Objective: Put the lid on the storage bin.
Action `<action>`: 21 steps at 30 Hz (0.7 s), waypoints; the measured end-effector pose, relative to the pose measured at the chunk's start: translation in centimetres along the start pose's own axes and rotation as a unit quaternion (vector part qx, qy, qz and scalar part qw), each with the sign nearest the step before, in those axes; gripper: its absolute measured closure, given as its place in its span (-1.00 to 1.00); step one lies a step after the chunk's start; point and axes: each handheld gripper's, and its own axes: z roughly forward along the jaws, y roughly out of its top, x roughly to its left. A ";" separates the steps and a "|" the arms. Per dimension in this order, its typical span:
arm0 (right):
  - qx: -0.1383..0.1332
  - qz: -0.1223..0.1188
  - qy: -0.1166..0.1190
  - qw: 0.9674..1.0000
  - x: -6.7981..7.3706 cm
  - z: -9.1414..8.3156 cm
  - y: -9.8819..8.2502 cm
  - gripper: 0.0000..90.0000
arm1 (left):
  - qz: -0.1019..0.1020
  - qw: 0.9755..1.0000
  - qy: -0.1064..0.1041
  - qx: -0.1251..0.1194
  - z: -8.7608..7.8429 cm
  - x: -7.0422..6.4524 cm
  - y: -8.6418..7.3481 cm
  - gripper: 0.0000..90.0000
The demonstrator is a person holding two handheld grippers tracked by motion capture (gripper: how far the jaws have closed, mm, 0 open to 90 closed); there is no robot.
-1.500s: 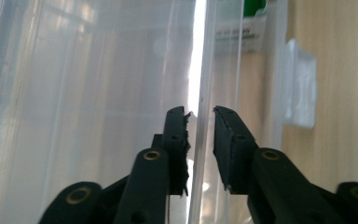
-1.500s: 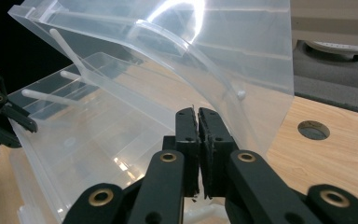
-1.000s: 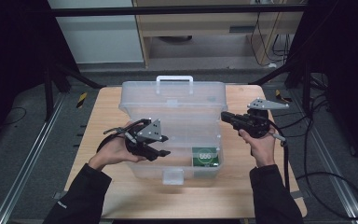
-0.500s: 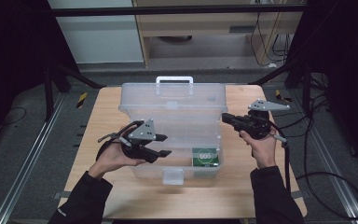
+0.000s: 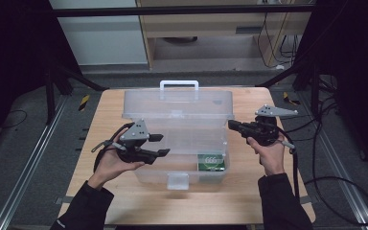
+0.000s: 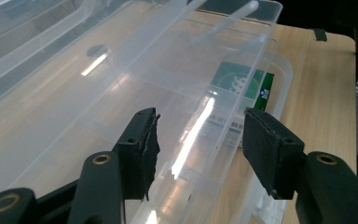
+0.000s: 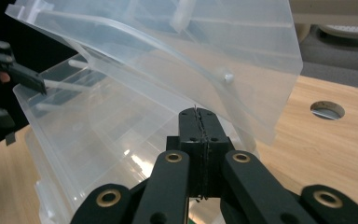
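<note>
Lower left, left gripper [image 5: 159, 144]: jaws spread with nothing between them, just opened wider, at the box's left wall.
Lower right, right gripper [image 5: 232, 125]: jaws pressed together, tips at the lid's right edge.
Centre, clear plastic box [image 5: 172, 167]: sits on the wooden table [image 5: 100, 120].
Lower-right corner inside box, green packet [image 5: 211, 162]: lies flat.
Upper centre, lid [image 5: 177, 103]: raised, tilted back.

**Clear plastic on pale wood**

I see a glossy, translucent plastic storage box [image 5: 182, 139] with glare streaks, on a matt, light wood-grain table [image 5: 100, 124]. My grippers' pads [image 6: 268, 140] look like matt black rubber, slightly rough; a glossy green packet [image 5: 212, 161] lies inside.
</note>
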 end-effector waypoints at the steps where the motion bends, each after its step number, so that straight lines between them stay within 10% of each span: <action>1: 0.002 0.000 -0.001 1.000 0.1 0.0 -0.1 1.00 | -0.002 1.000 0.004 -0.001 -0.1 0.0 -0.1 -0.02; 21: 0.011 -0.006 0.000 1.000 0.3 -0.2 -1.1 1.00 | -0.051 0.997 0.060 -0.024 -3.0 0.6 -2.6 0.68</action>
